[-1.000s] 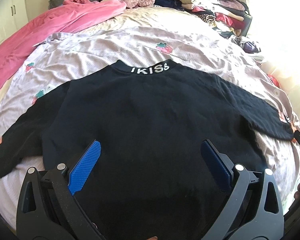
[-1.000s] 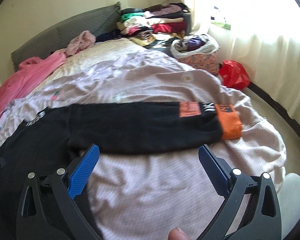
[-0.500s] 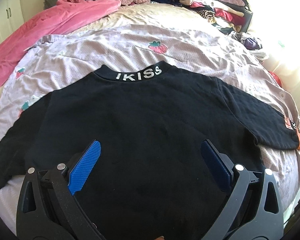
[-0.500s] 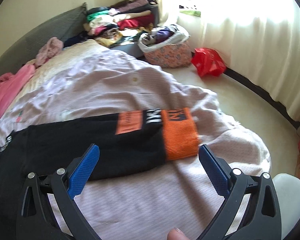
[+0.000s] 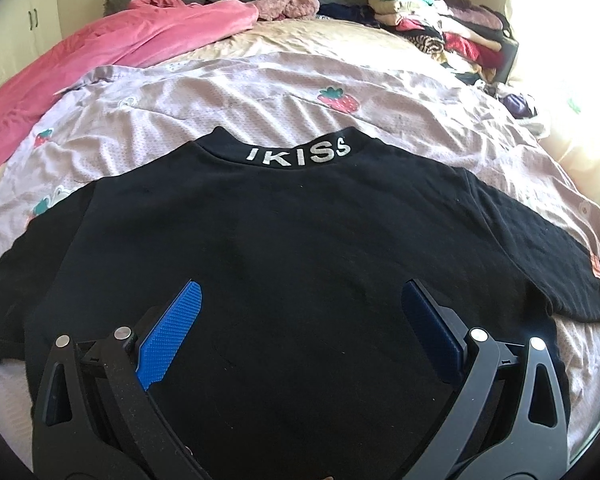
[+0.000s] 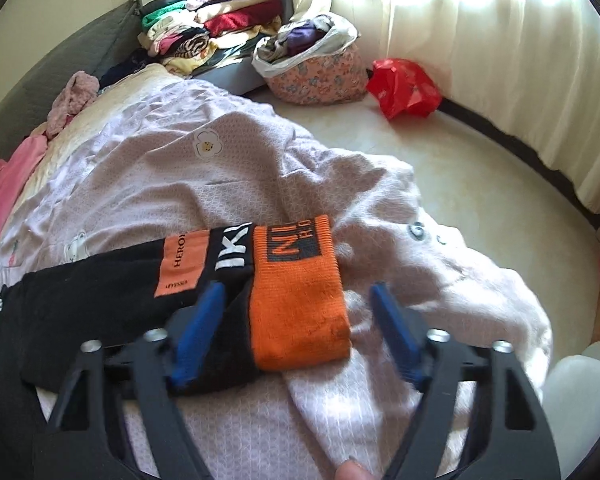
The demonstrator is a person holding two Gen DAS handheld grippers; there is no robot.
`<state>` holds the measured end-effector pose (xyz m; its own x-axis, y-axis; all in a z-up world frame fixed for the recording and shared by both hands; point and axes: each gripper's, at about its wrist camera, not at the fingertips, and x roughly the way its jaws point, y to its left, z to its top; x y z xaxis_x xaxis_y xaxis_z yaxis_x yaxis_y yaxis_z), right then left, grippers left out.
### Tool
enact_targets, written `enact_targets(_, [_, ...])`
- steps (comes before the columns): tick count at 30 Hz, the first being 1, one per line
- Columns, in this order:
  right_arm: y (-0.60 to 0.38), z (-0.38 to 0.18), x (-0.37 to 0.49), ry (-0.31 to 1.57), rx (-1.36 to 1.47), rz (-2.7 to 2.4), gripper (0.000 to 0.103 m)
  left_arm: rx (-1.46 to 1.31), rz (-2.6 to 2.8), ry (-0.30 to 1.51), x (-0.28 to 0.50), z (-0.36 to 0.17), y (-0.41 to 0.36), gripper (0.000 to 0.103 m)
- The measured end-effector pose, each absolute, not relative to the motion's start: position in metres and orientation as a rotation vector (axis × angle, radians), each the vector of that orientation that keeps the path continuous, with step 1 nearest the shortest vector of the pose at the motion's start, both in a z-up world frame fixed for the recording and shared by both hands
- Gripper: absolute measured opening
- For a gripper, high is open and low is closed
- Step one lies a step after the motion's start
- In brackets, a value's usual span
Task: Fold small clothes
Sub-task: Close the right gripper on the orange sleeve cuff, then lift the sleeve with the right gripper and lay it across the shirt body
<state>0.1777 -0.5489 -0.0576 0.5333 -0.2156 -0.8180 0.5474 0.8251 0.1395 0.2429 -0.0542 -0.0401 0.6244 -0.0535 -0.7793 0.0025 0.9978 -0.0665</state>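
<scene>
A black sweatshirt with "IKISS" on its collar lies flat on the bed, sleeves spread to both sides. My left gripper is open and hovers over the lower body of the sweatshirt. The right sleeve ends in an orange cuff with an orange patch beside it. My right gripper is open, its blue pads on either side of the orange cuff, low over it. Whether the pads touch the cloth I cannot tell.
The bed has a pale lilac sheet with strawberry prints. A pink blanket lies at the far left. Stacked folded clothes sit at the bed head. A floral bag and a red bag stand on the floor by the curtain.
My right gripper has moved along the sleeve to the orange cuff and lowered over it, its jaws narrowing a little. My left gripper has shifted slightly forward over the sweatshirt.
</scene>
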Motion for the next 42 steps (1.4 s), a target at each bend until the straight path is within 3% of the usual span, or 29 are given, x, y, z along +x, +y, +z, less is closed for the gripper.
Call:
enact_targets(3, [-0.553, -0.064, 0.186, 0.923, 0.428, -0.440, 0.059, -0.067, -0.045, 0.884, 0.244, -0.040, -0.052, 0.094])
enact_targets(6, [-0.550, -0.063, 0.187, 0.925, 0.438, -0.407, 0.043, -0.076, -0.062, 0.881, 0.246, -0.040, -0.050, 0.094])
enact_targets(8, [-0.544, -0.055, 0.185, 0.909, 0.412, -0.400, 0.023, -0.085, -0.071, 0.887, 0.248, -0.042, -0.048, 0.094])
enact_targets(10, [-0.535, -0.043, 0.182, 0.882, 0.391, -0.374, 0.014, -0.088, -0.081, 0.891, 0.250, -0.044, -0.046, 0.094])
enact_targets(25, [-0.394, 0.040, 0.200, 0.750, 0.234, -0.115, 0.011, -0.133, -0.142, 0.887, 0.246, -0.033, -0.018, 0.094])
enact_targets(42, [-0.221, 0.057, 0.247, 0.798, 0.142, 0.172, 0.011, -0.157, -0.149, 0.930, 0.235, -0.037, 0.011, 0.094])
